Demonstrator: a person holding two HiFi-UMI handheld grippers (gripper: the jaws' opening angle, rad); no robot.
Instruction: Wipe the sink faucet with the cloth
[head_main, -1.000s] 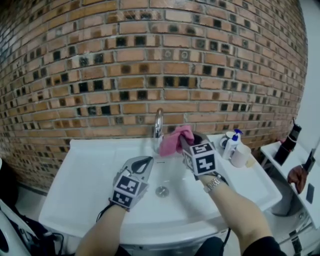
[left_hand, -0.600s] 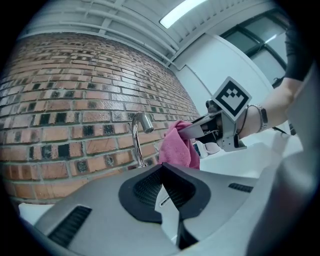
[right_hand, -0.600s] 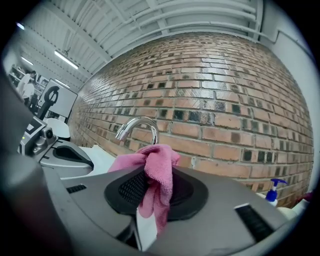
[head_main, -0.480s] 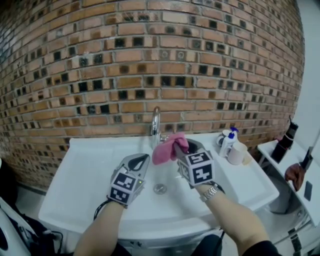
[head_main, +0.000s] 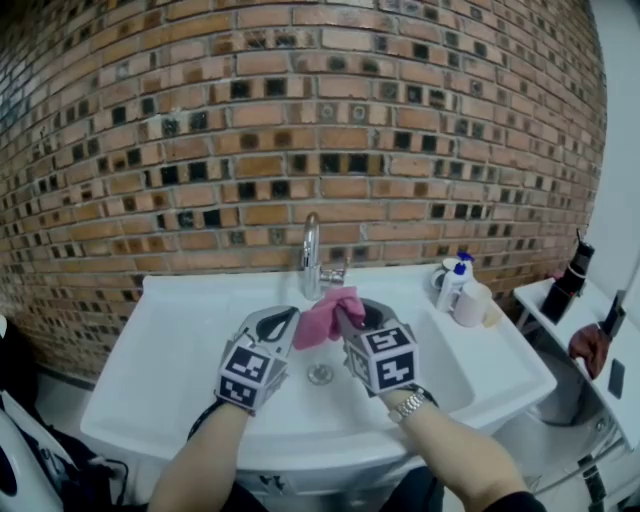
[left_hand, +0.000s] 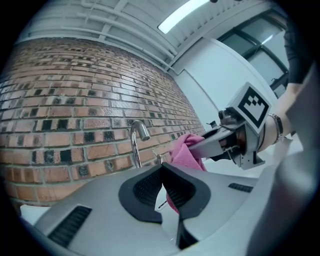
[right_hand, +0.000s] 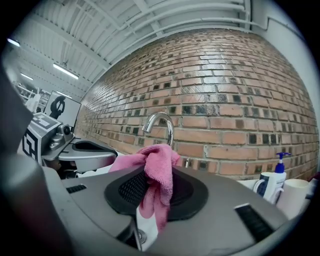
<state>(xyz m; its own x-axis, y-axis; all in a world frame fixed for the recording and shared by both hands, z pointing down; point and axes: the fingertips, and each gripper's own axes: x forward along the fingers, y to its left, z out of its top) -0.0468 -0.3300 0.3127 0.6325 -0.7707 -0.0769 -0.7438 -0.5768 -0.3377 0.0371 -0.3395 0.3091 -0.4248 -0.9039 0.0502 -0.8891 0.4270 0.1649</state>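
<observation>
A chrome faucet (head_main: 312, 252) rises at the back of the white sink (head_main: 190, 330), against the brick wall. My right gripper (head_main: 342, 312) is shut on a pink cloth (head_main: 328, 315), which bunches above its jaws and hangs between them (right_hand: 157, 187). The cloth is held over the basin, in front of and below the faucet spout (right_hand: 159, 121), apart from it. My left gripper (head_main: 285, 322) is shut with nothing in it, just left of the cloth (left_hand: 187, 152). The faucet (left_hand: 136, 140) stands beyond its jaws.
A drain (head_main: 320, 375) sits in the basin under the grippers. A soap pump bottle (head_main: 454, 284) and a white cup (head_main: 472, 303) stand on the sink's right rim. A side table (head_main: 585, 330) with dark objects is at the far right.
My right gripper has carried the pink cloth down and to the left, away from the faucet and over the basin. The left gripper has stayed put.
</observation>
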